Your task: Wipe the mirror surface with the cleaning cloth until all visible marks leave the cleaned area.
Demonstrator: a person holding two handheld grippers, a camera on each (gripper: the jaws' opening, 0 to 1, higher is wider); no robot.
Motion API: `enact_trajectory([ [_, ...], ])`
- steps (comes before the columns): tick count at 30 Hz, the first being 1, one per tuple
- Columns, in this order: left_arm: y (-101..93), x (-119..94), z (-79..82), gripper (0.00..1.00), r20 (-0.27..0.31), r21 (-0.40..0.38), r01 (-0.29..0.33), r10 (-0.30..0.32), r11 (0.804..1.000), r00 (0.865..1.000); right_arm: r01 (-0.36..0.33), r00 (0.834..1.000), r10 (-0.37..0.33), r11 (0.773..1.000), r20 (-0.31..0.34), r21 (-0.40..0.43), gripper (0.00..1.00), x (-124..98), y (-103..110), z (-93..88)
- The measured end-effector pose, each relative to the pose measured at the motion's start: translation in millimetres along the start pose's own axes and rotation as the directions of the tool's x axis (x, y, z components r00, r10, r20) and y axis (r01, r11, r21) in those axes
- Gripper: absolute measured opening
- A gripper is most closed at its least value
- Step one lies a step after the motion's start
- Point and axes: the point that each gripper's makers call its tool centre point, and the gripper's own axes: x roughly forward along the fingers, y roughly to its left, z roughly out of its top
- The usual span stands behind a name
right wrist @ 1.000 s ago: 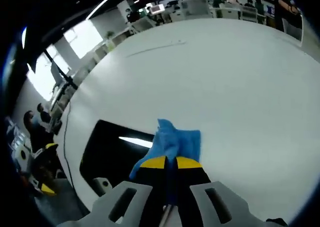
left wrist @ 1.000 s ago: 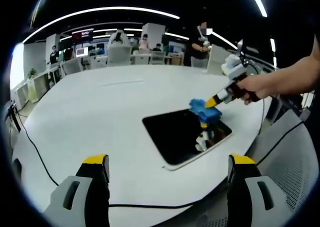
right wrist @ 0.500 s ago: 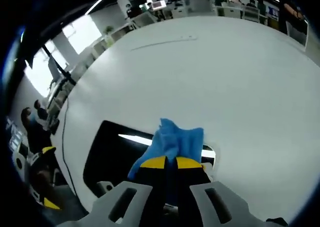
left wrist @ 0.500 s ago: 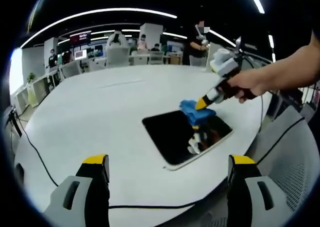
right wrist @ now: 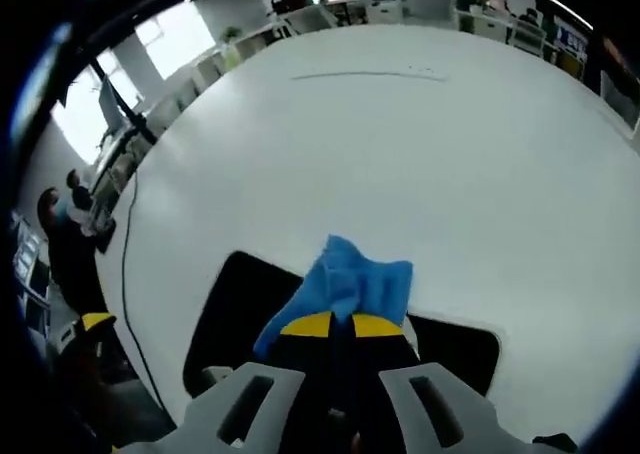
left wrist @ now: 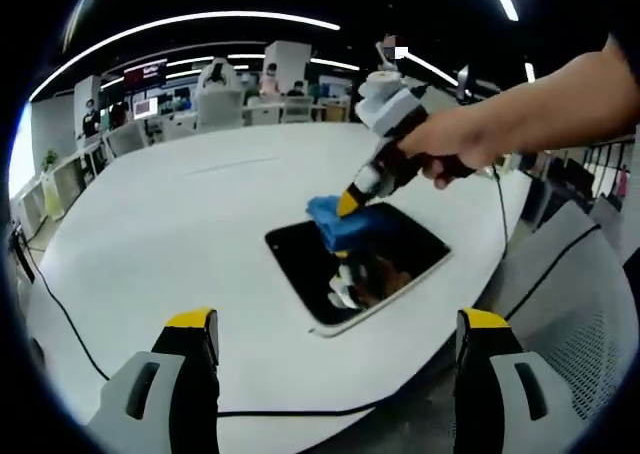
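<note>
Your right gripper (right wrist: 333,326), pinching the blue cloth (right wrist: 352,285) tight, has slid farther across the mirror (left wrist: 352,264), so wiping goes on, while your left gripper (left wrist: 335,334) waits wide open.

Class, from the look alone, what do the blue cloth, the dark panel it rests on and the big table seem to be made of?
Blue cloth: soft woven or microfibre fabric, matte; it bunches and folds.
Dark panel: a mirror, probably glass, glossy; it reflects the right gripper above it.
Table: smooth white top, perhaps laminate or painted board, with a soft sheen; the core cannot be told.
</note>
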Motion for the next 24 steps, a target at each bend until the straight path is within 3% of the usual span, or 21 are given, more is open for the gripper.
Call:
enact_trajectory([
  [3,2.0,-2.0,5.7,0.99,0.033,0.0,-0.012,0.012,1.0,0.999,0.004,1.0,-0.004,0.997,-0.007,-0.073,0.0,4.3,8.7,4.7],
  [6,5.8,-0.4,0.1,0.99,-0.001,-0.012,-0.034,0.034,0.999,0.999,-0.015,1.0,0.013,0.994,-0.022,-0.111,0.0,6.6,18.7,4.5],
  [10,1.7,0.0,-3.5,0.99,-0.02,-0.007,-0.016,0.016,1.0,1.0,-0.028,1.0,0.027,0.996,-0.014,-0.088,0.0,12.2,28.5,9.6],
  [13,3.1,-1.7,1.7,0.99,0.019,-0.019,-0.017,0.017,1.0,1.0,-0.045,0.999,0.045,0.991,-0.004,-0.125,0.0,15.8,39.4,12.6],
  [15,10.7,-1.7,-2.3,0.99,-0.005,-0.038,-0.058,0.058,0.998,0.998,-0.136,0.99,0.134,0.989,-0.034,-0.062,0.0,15.3,60.0,4.9],
  [16,13.7,-1.1,-5.3,0.99,-0.021,-0.052,-0.075,0.074,0.996,0.997,-0.139,0.99,0.137,0.987,-0.033,-0.076,0.0,16.7,63.2,4.9],
  [17,13.2,-1.2,-4.1,0.99,-0.015,-0.045,-0.073,0.072,0.996,0.997,-0.1,0.995,0.098,0.984,-0.022,-0.151,0.0,18.4,58.5,9.1],
  [20,9.3,-2.3,1.8,0.99,0.02,-0.029,-0.05,0.051,0.998,0.999,-0.115,0.993,0.115,0.987,-0.004,-0.109,0.0,20.5,65.3,11.8],
  [24,6.3,-0.1,-1.9,0.99,-0.001,-0.029,-0.033,0.033,0.999,0.999,-0.126,0.992,0.127,0.991,0.016,-0.043,0.0,25.1,71.1,17.8],
])
